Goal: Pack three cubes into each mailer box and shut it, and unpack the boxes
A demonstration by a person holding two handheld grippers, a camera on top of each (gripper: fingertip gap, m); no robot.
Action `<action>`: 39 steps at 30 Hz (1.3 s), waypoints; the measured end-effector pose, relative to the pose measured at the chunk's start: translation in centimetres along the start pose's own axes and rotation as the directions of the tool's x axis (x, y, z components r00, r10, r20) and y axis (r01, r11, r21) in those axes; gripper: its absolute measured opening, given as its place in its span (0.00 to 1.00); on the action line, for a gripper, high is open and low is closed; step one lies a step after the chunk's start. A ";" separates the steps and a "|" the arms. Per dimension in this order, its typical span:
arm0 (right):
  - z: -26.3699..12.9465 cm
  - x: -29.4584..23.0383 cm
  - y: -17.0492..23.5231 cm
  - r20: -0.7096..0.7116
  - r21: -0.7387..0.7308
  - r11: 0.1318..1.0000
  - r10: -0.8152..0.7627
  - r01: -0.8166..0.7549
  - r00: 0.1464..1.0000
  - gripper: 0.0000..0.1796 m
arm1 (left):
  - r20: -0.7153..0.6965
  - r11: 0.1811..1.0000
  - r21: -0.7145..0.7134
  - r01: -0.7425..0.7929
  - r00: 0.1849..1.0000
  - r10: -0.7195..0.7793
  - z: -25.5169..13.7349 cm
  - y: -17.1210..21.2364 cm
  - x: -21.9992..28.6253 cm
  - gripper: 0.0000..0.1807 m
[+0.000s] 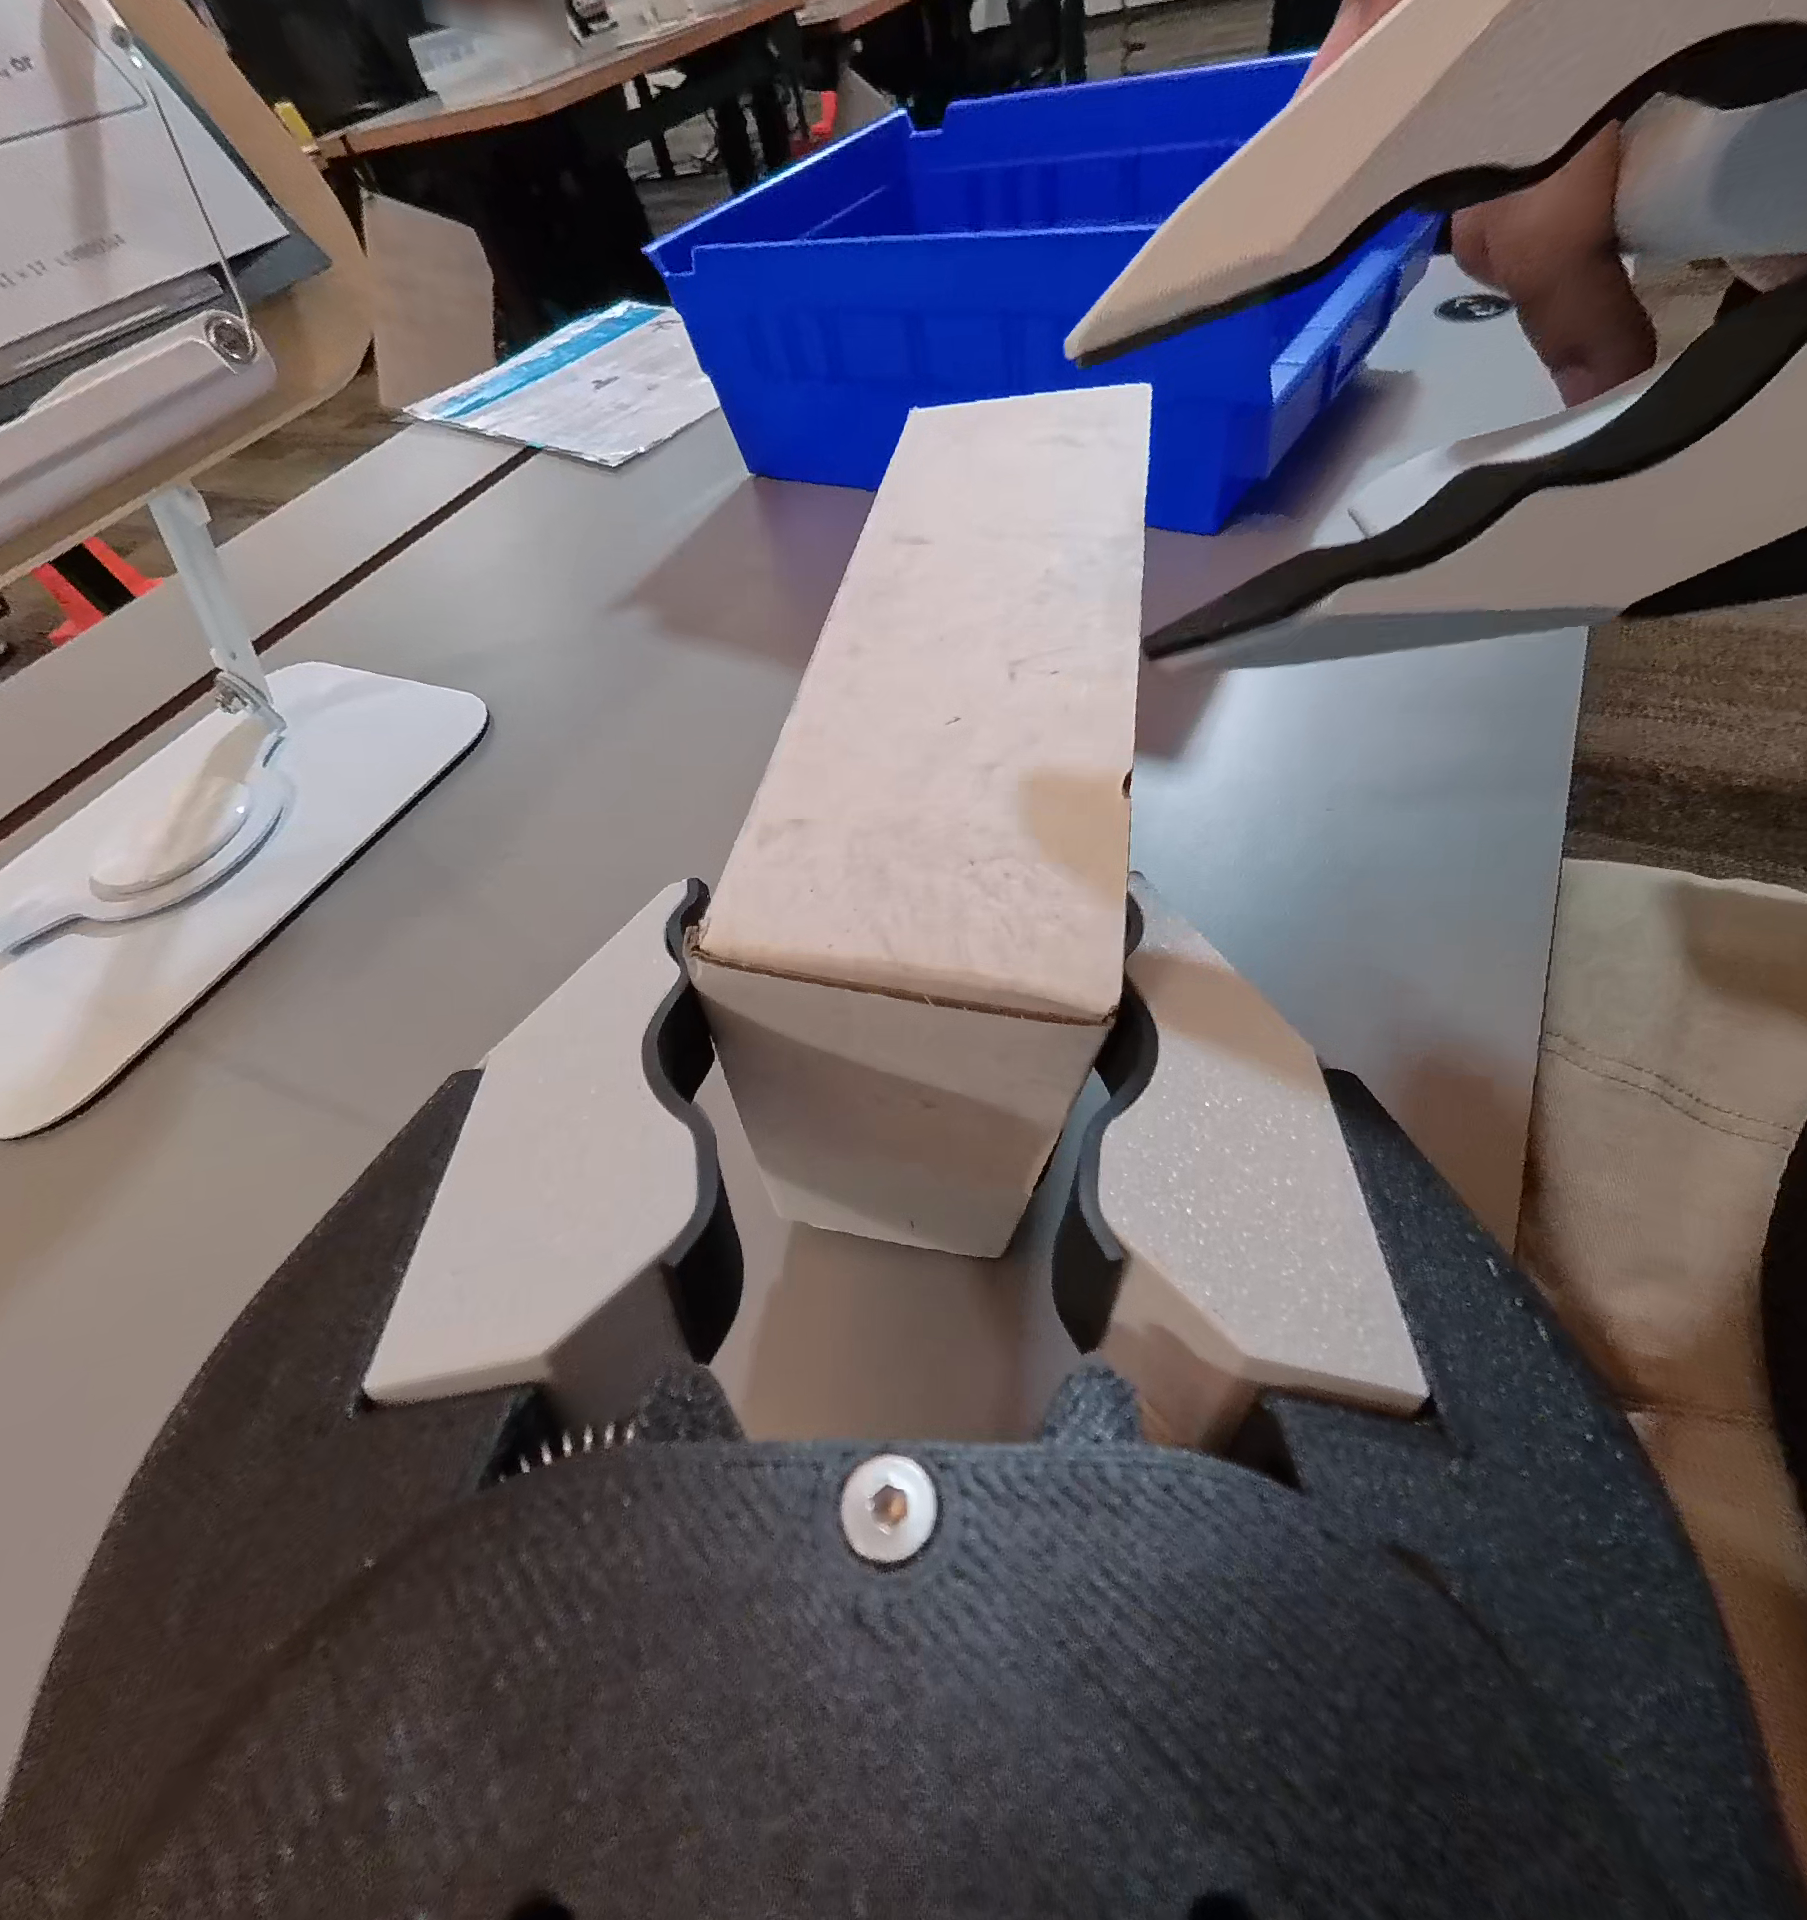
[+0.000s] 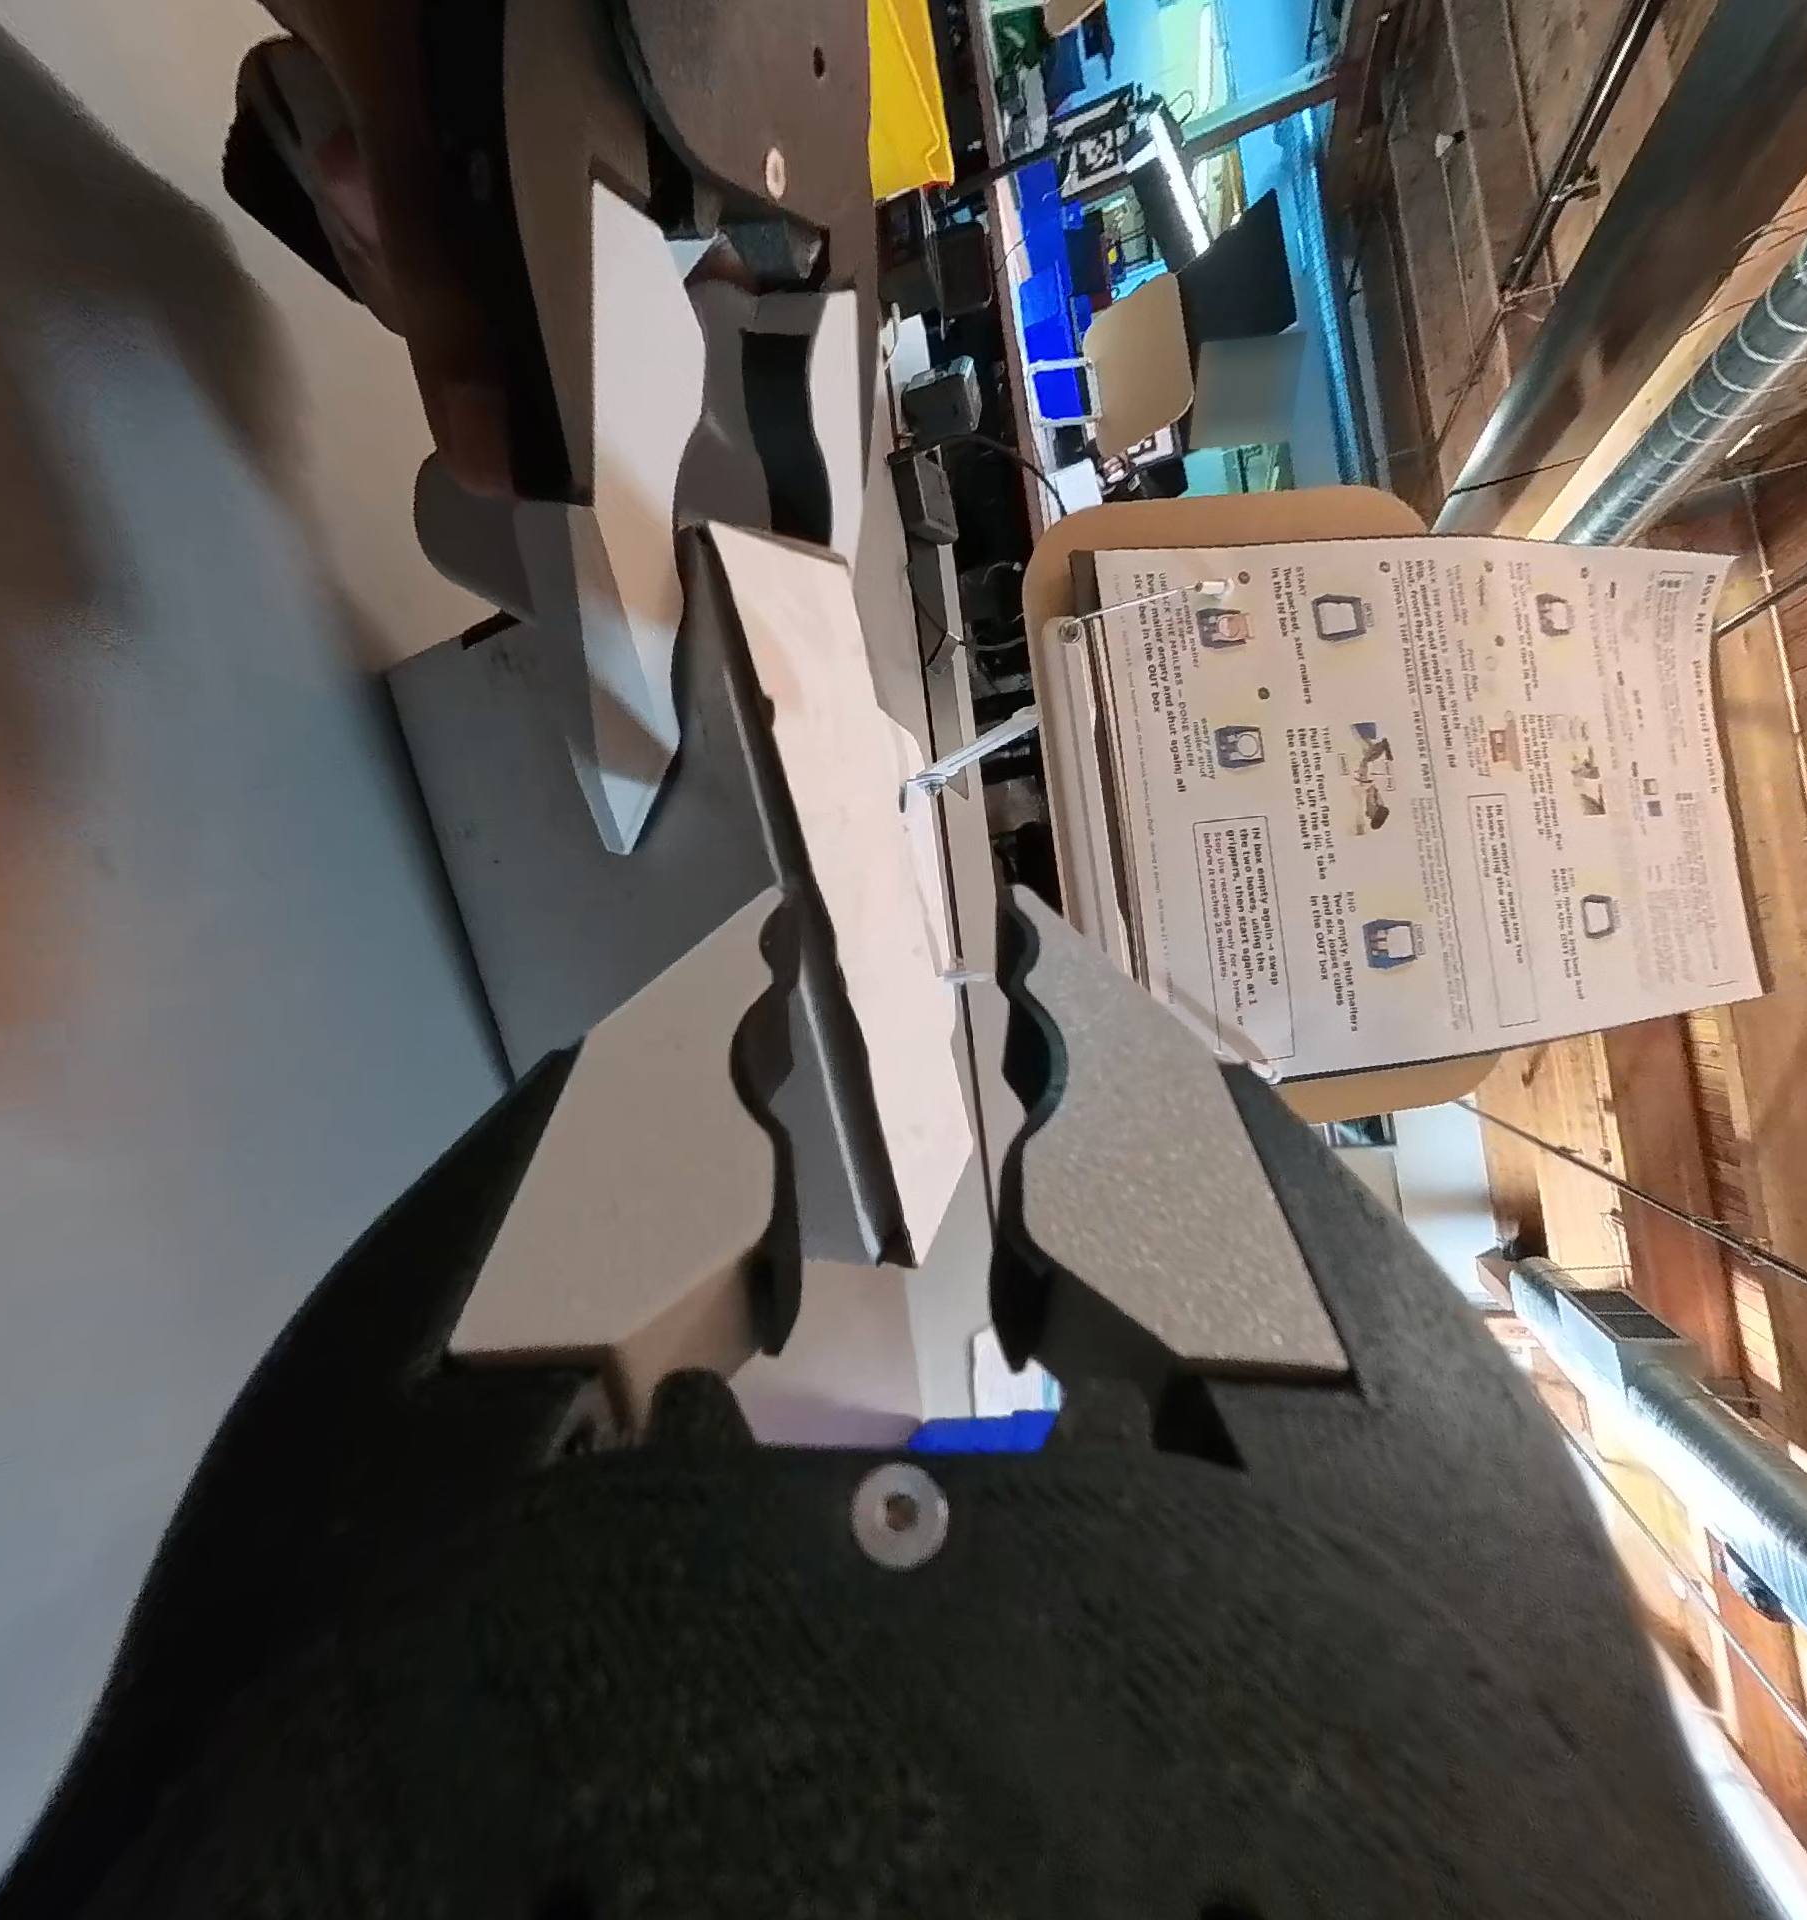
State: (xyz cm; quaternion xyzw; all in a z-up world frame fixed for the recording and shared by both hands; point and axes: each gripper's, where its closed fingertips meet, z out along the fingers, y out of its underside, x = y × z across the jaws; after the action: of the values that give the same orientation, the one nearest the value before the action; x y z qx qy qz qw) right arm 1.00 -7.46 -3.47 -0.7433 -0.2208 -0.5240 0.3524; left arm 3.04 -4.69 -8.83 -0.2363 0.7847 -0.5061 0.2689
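Observation:
A long white mailer box lies shut on the grey table. My left gripper is shut on the box's near end, one finger on each long side. My right gripper is open at the box's far right side, one finger above the top and one beside the side wall. In the right wrist view the box runs between my right gripper's open fingers, close against one finger and apart from the other. The left gripper clamps the far end. No cubes show.
A blue bin stands just behind the box, and a corner of it shows in the right wrist view. A document stand with a printed sheet is at the left. A flat plastic packet lies near the bin. A hand holds the right gripper.

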 end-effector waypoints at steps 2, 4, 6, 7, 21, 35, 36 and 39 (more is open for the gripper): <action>0.1 -0.2 0.2 0.002 -0.016 1.000 -0.023 0.023 1.000 0.20 | 0.001 1.000 -0.002 0.005 1.000 -0.005 0.1 0.0 0.0 0.40; 0.1 -0.2 0.1 -0.002 -0.017 0.999 -0.042 0.041 0.999 0.20 | 0.001 1.000 -0.002 0.000 1.000 0.000 0.0 0.0 0.0 0.41; 0.1 -0.2 0.1 -0.006 -0.018 0.998 -0.055 0.055 0.998 0.21 | 0.007 1.000 -0.004 -0.011 1.000 0.011 0.0 -0.1 0.0 0.40; 0.1 -0.1 0.0 -0.010 -0.018 0.998 -0.064 0.063 0.998 0.21 | 0.010 1.000 -0.003 -0.017 1.000 0.017 0.0 -0.1 0.0 0.40; 0.0 -0.3 -0.2 -0.041 -0.020 0.986 -0.164 0.164 0.986 0.14 | 0.019 0.997 -0.023 -0.080 0.997 0.081 0.1 -0.5 0.7 0.41; 0.1 -0.4 -0.1 -0.041 0.003 0.997 -0.076 0.076 0.996 0.01 | 0.027 0.990 -0.039 -0.137 0.990 0.138 0.2 -0.9 1.3 0.41; 0.0 -0.1 -0.2 -0.037 0.008 0.999 -0.045 0.045 0.998 0.01 | 0.027 0.988 -0.044 -0.151 0.988 0.152 0.3 -0.8 1.4 0.41; -0.3 0.7 -0.3 0.001 0.035 0.996 0.081 -0.081 0.997 0.02 | 0.039 0.974 -0.069 -0.218 0.975 0.221 0.5 -0.3 1.4 0.41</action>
State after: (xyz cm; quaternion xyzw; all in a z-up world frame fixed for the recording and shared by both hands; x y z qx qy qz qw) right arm 0.82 -7.51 -2.70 -0.7451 -0.1997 -0.5057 0.3863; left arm 2.32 -6.03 -8.96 -0.1685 0.8154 -0.4422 0.3335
